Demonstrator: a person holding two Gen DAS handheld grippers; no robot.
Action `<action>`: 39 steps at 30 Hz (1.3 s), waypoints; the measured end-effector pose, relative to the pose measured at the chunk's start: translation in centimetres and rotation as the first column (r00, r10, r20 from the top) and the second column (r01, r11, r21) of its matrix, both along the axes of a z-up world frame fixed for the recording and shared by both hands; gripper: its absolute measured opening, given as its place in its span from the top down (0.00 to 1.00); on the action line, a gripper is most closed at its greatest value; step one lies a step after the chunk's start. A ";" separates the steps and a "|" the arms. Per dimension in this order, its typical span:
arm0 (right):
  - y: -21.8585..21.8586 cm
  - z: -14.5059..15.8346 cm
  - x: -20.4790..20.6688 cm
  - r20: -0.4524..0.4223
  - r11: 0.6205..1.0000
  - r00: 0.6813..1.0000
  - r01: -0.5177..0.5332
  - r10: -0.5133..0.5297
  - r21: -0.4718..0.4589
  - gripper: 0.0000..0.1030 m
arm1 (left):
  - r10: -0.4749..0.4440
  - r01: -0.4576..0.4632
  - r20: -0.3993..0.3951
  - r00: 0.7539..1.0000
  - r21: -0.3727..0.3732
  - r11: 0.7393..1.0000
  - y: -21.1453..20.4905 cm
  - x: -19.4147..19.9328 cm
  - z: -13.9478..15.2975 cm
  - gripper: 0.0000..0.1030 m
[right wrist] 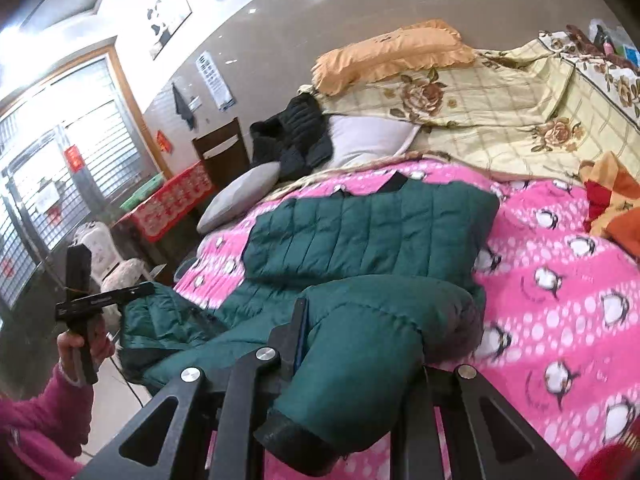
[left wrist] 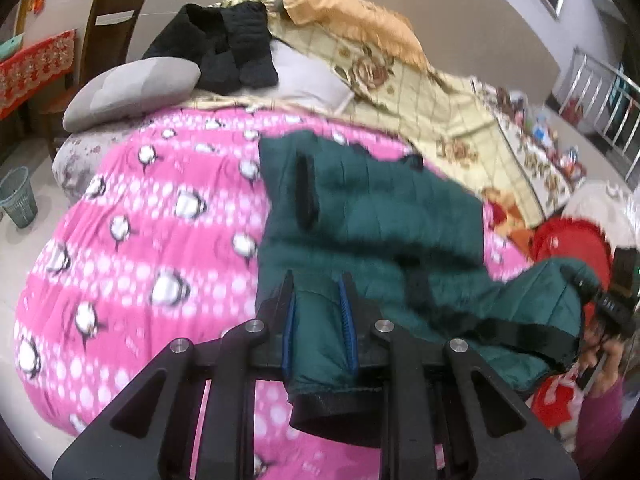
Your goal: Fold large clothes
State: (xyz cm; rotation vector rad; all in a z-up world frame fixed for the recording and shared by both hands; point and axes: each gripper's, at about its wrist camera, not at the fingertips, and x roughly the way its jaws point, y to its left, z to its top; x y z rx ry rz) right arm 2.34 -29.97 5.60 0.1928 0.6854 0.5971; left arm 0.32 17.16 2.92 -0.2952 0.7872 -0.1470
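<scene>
A dark green quilted jacket [left wrist: 372, 200] lies on a pink penguin blanket [left wrist: 160, 220] spread over the bed. My left gripper [left wrist: 318, 312] is shut on one green sleeve, whose black cuff [left wrist: 332, 408] hangs back toward the camera between the blue pads [left wrist: 346, 320]. In the right wrist view my right gripper [right wrist: 352, 340] is shut on the other sleeve [right wrist: 360, 360] of the jacket [right wrist: 368, 224]. One finger [right wrist: 298, 328] shows and the sleeve hides the other. Both sleeves are lifted off the blanket [right wrist: 560, 280]. Each view shows the other gripper [left wrist: 600, 300] [right wrist: 136, 291] at its edge, held by a hand.
A black jacket [left wrist: 224, 52], a grey pillow [left wrist: 132, 88] and an orange pillow [left wrist: 352, 16] lie at the head of the bed beside a floral quilt [left wrist: 440, 92]. A wooden chair [left wrist: 112, 28], a red-clothed table [left wrist: 36, 68] and a grey bin [left wrist: 18, 196] stand at the left.
</scene>
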 end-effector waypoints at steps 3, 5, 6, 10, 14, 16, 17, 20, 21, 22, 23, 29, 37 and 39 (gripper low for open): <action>0.3 0.9 2.4 0.011 0.999 0.999 0.032 -0.032 -0.002 0.84 | 0.022 -0.023 0.031 0.999 0.020 1.000 0.1 2.9 1.4 0.82; 0.5 1.4 4.1 0.016 0.998 0.998 0.055 -0.055 -0.002 0.84 | 0.050 -0.053 0.061 0.997 0.044 0.998 0.1 4.6 2.1 0.82; 0.6 1.5 5.3 0.010 0.998 0.998 0.067 -0.067 0.002 0.84 | 0.064 -0.068 0.078 0.995 0.059 0.996 0.1 5.4 2.4 0.89; 1.5 0.8 10.1 -0.026 0.994 0.994 0.109 -0.109 -0.013 0.84 | 0.088 -0.090 0.055 0.995 0.033 0.995 0.8 10.9 3.0 0.89; 2.6 0.3 14.1 -0.039 0.991 0.990 0.136 -0.136 -0.013 0.84 | 0.094 -0.096 0.030 0.995 0.069 0.993 0.2 14.3 1.8 0.89; 2.8 0.0 15.6 -0.051 0.990 0.988 0.143 -0.143 -0.006 0.84 | 0.077 -0.077 0.007 0.997 0.069 0.995 -0.1 15.0 1.2 0.89; 2.9 -0.3 16.1 -0.056 0.989 0.988 0.146 -0.146 -0.009 0.84 | 0.053 -0.054 0.015 0.998 0.072 0.996 -0.3 15.0 1.2 0.89; 2.9 -1.1 17.7 -0.073 0.988 0.986 0.151 -0.153 -0.034 0.84 | 0.006 -0.008 0.036 0.999 0.048 0.999 -0.2 14.3 1.7 0.88; 2.8 -1.3 18.1 -0.077 0.988 0.985 0.152 -0.154 -0.037 0.84 | -0.008 0.007 0.041 0.999 0.021 1.000 0.0 14.1 1.9 0.86; 2.7 -1.4 18.3 -0.079 0.987 0.984 0.154 -0.157 -0.039 0.84 | -0.018 0.019 0.047 0.999 -0.015 1.000 0.4 13.9 2.2 0.80; 2.5 -1.7 18.4 -0.083 0.987 0.984 0.157 -0.160 -0.036 0.84 | -0.018 0.021 0.056 0.998 -0.050 0.999 1.0 13.5 2.4 0.54; 1.2 -2.9 19.3 -0.108 0.983 0.977 0.182 -0.185 -0.035 0.84 | -0.025 0.035 0.071 0.997 -0.149 0.988 3.7 12.0 2.3 0.11; 1.0 -3.3 19.5 -0.120 0.983 0.975 0.181 -0.185 -0.042 0.84 | -0.156 0.163 0.054 0.986 -0.172 0.971 4.5 10.1 -0.6 0.11; 1.1 -3.3 19.6 -0.119 0.983 0.976 0.176 -0.181 -0.052 0.84 | -0.176 0.186 0.069 0.982 -0.189 0.964 4.7 9.7 -0.8 0.11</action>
